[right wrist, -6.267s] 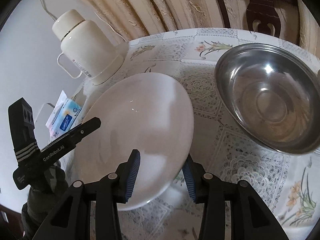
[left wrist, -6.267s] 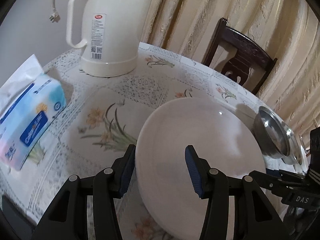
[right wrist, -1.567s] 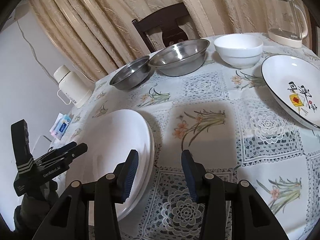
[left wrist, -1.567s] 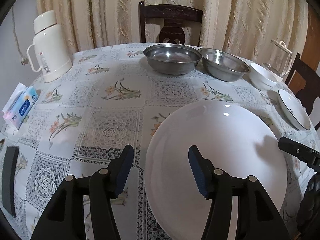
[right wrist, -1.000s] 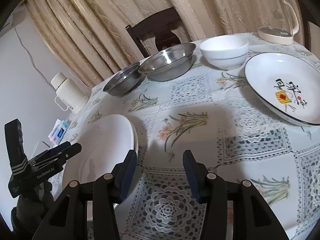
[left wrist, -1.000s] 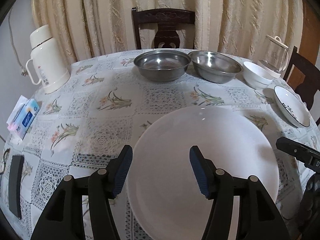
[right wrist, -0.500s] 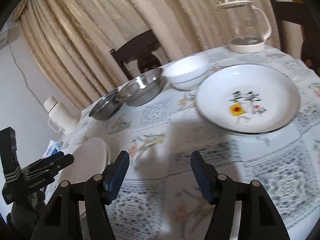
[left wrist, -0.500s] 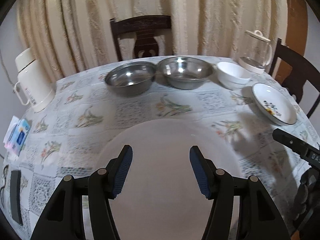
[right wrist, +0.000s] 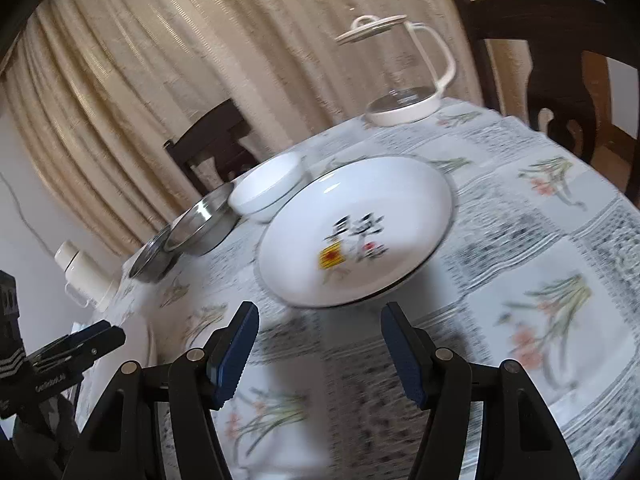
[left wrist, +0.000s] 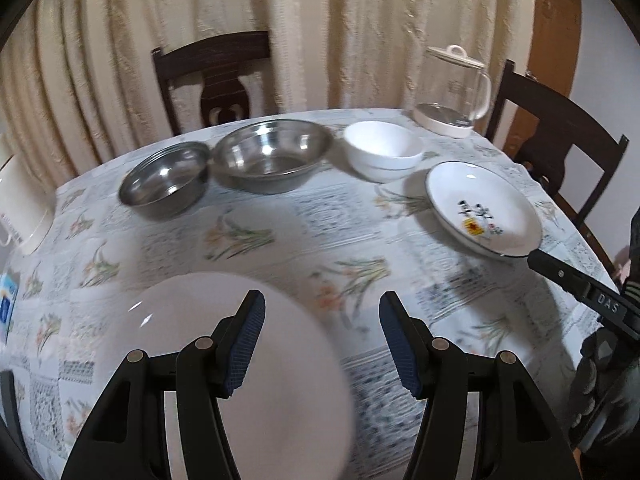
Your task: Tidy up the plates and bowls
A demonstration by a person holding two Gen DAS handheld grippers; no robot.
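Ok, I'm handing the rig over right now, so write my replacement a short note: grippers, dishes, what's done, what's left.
Left gripper: open, empty, above the plain white plate lying on the table near you.
Right gripper: open, empty, pointed at the decorated black-rimmed plate, not touching it.
Far side: two steel bowls side by side, then the white bowl, which looks like two nested, and a glass kettle.
Done: white plate set down.
Left: probably stack the decorated plate on the white one and nest the steel bowls.
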